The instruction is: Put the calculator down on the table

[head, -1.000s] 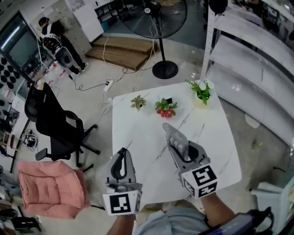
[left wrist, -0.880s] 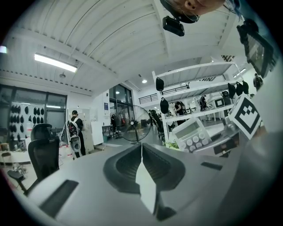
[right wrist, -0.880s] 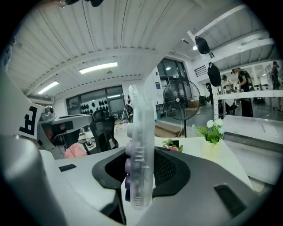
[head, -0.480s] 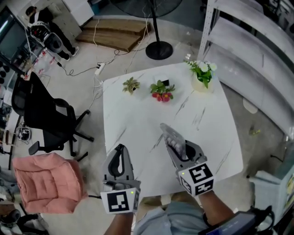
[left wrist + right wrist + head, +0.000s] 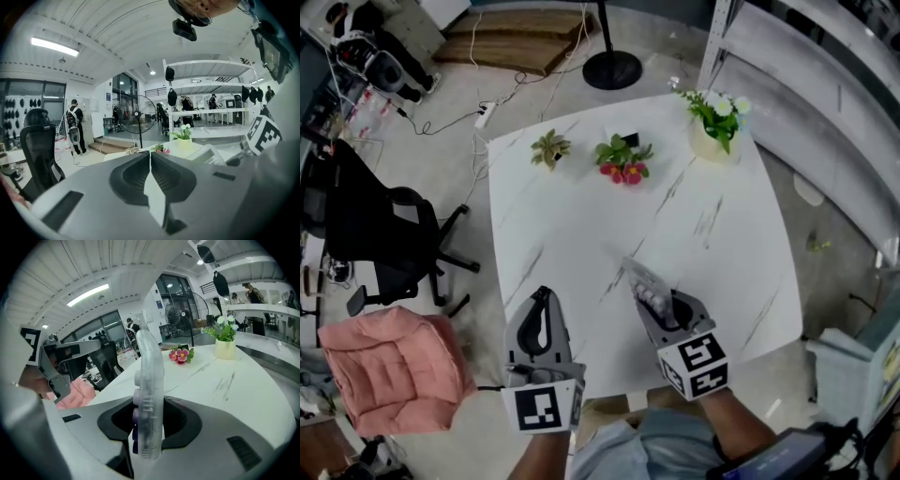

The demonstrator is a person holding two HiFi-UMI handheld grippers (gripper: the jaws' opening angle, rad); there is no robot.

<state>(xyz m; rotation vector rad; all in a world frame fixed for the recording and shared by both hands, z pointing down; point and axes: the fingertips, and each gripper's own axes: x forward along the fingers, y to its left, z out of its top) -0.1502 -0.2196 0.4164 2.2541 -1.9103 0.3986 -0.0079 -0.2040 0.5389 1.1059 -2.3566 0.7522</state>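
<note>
A clear plastic calculator (image 5: 149,394) with pale and purple keys stands on edge between the jaws of my right gripper (image 5: 149,427), which is shut on it. In the head view the calculator (image 5: 645,286) sticks out ahead of the right gripper (image 5: 661,309) above the near part of the white marble table (image 5: 581,216). My left gripper (image 5: 541,323) hovers at the table's near left edge, shut with nothing in it; in its own view the left gripper (image 5: 150,173) has its jaws meeting at the tips.
At the table's far side stand a small green plant (image 5: 548,147), a red-flowered plant (image 5: 622,159) and a white-flowered pot (image 5: 715,117). A black office chair (image 5: 384,234) and a pink cushion (image 5: 389,370) are left of the table. White shelving (image 5: 825,103) runs along the right.
Both grippers have sunk toward the table, the right one still carrying the calculator. The view has shifted, so the table fills more of the frame.
</note>
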